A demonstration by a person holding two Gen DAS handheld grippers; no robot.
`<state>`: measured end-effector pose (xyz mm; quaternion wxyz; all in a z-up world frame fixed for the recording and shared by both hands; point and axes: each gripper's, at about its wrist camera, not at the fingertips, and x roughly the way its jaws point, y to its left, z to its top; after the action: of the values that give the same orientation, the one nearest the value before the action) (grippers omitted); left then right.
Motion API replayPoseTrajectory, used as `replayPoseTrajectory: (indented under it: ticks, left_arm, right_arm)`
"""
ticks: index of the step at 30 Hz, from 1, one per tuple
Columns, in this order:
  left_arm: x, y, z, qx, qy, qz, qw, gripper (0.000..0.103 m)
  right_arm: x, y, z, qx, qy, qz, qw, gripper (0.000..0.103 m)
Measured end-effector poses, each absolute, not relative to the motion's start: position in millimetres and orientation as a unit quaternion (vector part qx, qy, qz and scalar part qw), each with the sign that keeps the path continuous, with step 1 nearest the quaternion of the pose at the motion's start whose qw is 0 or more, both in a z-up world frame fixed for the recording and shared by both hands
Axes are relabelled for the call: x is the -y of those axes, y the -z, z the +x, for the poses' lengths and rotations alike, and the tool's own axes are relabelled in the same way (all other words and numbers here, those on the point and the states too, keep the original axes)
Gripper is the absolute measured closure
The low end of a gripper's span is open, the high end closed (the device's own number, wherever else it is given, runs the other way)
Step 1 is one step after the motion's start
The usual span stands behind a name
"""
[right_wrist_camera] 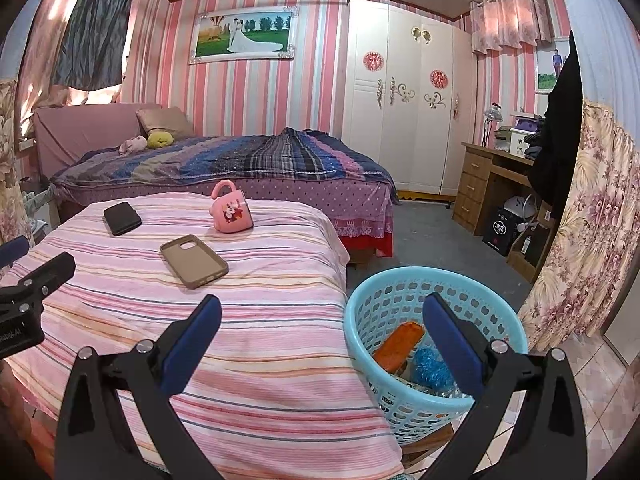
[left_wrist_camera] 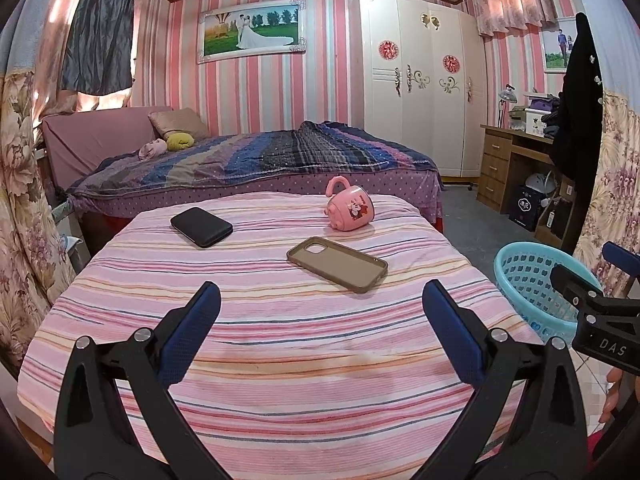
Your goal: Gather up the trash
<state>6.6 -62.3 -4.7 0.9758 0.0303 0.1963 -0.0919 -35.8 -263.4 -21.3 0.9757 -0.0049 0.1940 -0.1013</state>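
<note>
A pink-striped bedroom surrounds me, with a striped sheet [left_wrist_camera: 280, 320] spread over the counter in front of a bed [left_wrist_camera: 248, 160]. On the sheet lie a black case [left_wrist_camera: 201, 227], a tan phone case [left_wrist_camera: 337, 264] and a pink mug [left_wrist_camera: 349, 207] tipped on its side, all apart from one another. My left fingers [left_wrist_camera: 320, 330] are spread wide above the sheet, grasping nothing. My right fingers [right_wrist_camera: 322, 330] are released too, hovering over the sheet's edge and the blue basket [right_wrist_camera: 360, 312] beside the counter. Inside the basket sit an orange wrapper [right_wrist_camera: 398, 344] and crumpled blue trash [right_wrist_camera: 430, 368].
</note>
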Motion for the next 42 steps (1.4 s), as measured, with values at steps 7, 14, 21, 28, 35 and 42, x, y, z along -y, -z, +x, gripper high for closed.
replayPoseTrajectory:
  ticks: [7, 14, 21, 28, 35, 42]
  left_arm:
    - [63.0, 4.5, 6.6, -0.196, 0.092, 0.030, 0.976, 0.005]
    - [63.6, 4.4, 5.9, -0.195, 0.093, 0.030, 0.976, 0.005]
    - [66.2, 4.9, 5.6, -0.195, 0.094, 0.029, 0.976, 0.005]
    - [66.8, 6.1, 4.6, -0.195, 0.092, 0.028, 0.976, 0.005]
    - [64.7, 6.8, 6.7, -0.194, 0.088, 0.028, 0.977, 0.005]
    - [63.8, 7.8, 7.7, -0.195, 0.087, 0.027, 0.976, 0.005]
  right_arm:
    - [266.2, 22.0, -37.9, -0.193, 0.102, -0.007, 0.976, 0.005]
    - [268.4, 21.9, -37.6, -0.192, 0.103, -0.008, 0.976, 0.005]
    - [269.7, 21.9, -37.6, -0.192, 0.103, -0.009, 0.976, 0.005]
    - [275.8, 21.9, -39.4, -0.190, 0.106, -0.011, 0.976, 0.005]
    - [276.9, 21.4, -40.7, -0.188, 0.109, -0.014, 0.976, 0.005]
    - [279.5, 21.8, -39.9, -0.188, 0.110, -0.014, 0.976, 0.005]
